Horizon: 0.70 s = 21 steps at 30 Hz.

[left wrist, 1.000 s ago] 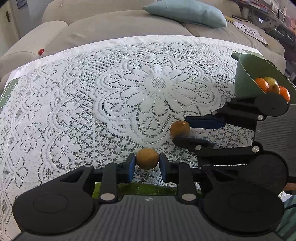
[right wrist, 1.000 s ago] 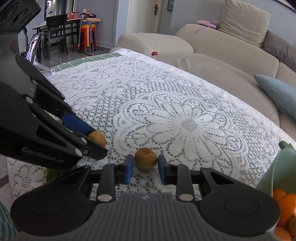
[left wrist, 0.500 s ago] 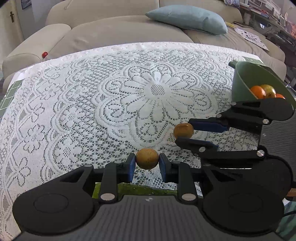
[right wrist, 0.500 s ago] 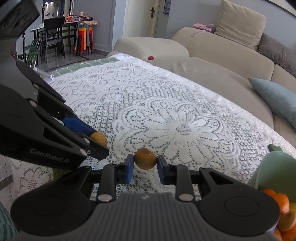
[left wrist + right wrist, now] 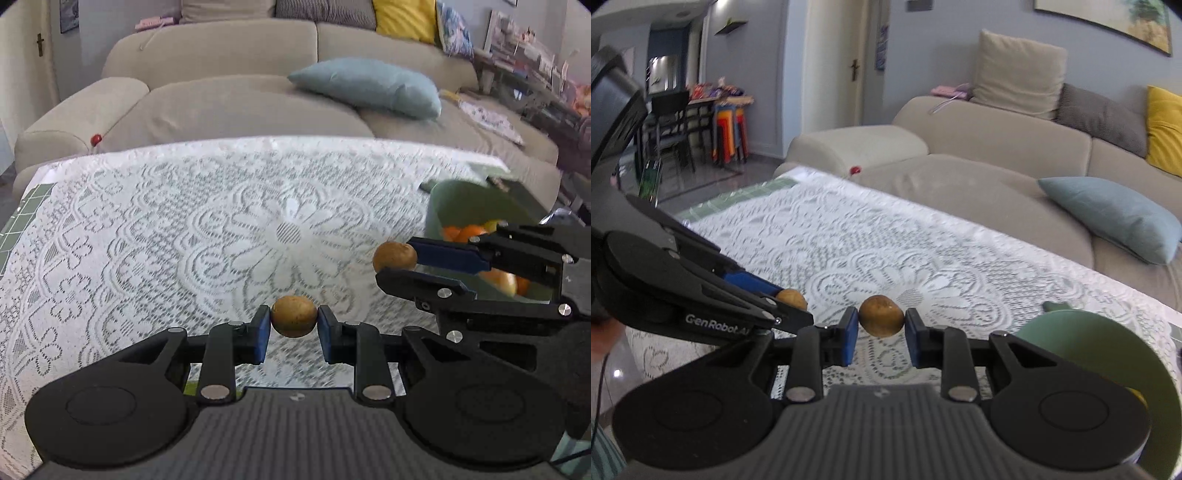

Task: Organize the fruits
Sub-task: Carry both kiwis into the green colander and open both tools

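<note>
Matte black gripper (image 5: 293, 328) bodies, blue pads (image 5: 263, 334), silver screws, ribbed grey housing, white "GenRobot.AI" lettering (image 5: 716, 321).

You have two small round brown fruits (image 5: 293, 320) (image 5: 393, 256), one clamped in each of your two black grippers (image 5: 293, 328) (image 5: 878, 332). At three o'clock stands one green plastic bowl (image 5: 458, 199), holding several orange fruits (image 5: 467, 232), too hidden to count.

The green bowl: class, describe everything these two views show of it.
The green bowl is a matte, pale green, plastic-looking vessel with a small tab on its rim. It sits on the lace tablecloth at the table's right, holding oranges and yellowish fruit. The right hand-held gripper partly hides it.
</note>
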Available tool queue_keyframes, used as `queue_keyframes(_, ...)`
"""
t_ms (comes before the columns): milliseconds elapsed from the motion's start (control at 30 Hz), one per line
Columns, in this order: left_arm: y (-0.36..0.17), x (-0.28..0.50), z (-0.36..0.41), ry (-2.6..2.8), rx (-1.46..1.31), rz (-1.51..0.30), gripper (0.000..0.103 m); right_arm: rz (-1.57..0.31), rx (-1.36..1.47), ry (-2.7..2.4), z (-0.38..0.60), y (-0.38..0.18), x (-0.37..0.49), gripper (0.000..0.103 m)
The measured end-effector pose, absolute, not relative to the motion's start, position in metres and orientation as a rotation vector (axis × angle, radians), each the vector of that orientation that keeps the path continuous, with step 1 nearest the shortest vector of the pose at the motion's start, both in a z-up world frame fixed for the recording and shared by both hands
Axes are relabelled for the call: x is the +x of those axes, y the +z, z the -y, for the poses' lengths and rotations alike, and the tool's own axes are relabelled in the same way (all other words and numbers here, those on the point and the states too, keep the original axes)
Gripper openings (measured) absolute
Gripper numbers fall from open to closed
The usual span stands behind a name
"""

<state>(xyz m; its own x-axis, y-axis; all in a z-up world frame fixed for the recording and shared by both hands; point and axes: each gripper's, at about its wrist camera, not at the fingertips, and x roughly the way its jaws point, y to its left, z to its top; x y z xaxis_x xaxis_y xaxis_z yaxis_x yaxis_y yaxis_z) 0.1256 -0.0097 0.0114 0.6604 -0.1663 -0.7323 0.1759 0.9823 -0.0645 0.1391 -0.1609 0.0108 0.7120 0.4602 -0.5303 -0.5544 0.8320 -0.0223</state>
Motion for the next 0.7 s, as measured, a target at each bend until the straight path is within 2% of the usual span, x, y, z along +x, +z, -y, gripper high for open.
queue_keyframes(433,0.038,0.12,0.058,-0.257,-0.054,-0.697,0.03,-0.493,-0.126,0.42,0.222,0.029,0.128,0.024)
queue_keyframes(700,0.041,0.129,0.095,-0.353,-0.113,-0.687,0.03,-0.498,-0.086,0.363,0.256,0.027,0.132,0.024)
